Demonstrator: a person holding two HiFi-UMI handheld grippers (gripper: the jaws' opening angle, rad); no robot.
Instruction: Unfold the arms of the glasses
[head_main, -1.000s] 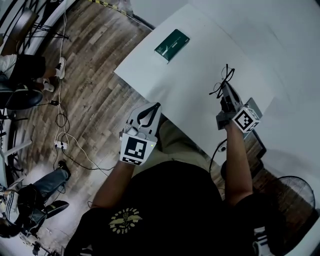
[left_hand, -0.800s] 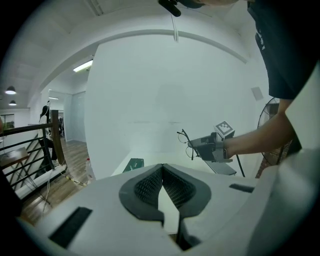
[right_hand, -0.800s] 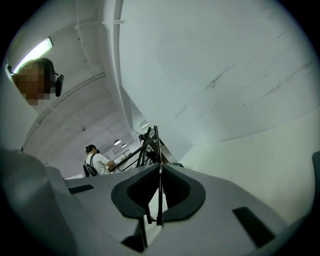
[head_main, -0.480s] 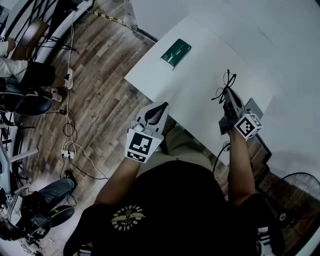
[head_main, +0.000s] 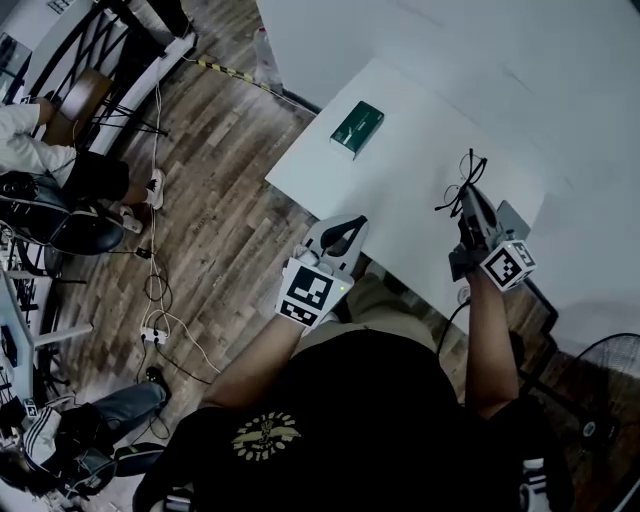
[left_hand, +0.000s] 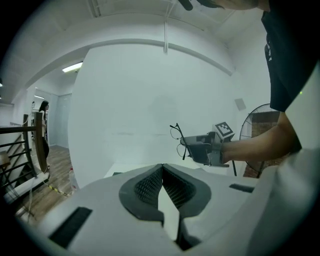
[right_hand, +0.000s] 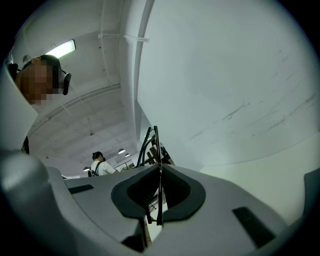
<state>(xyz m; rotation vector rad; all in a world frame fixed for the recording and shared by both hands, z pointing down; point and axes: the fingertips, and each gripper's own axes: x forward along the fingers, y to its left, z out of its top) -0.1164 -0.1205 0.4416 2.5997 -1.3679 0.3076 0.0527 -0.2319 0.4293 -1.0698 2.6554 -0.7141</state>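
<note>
My right gripper (head_main: 470, 200) pinched the glasses (head_main: 458, 182) upright; my closed, empty left gripper (head_main: 343, 235) hung well left of them.

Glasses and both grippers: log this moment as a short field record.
right gripper: shut on the glasses
glasses: thin black frame, seemingly held off the table
glasses arms: cannot tell whether folded or open
left gripper: jaws together, nothing between them, apart from the glasses
green box: lying on the table near its left edge in the head view, untouched
</note>
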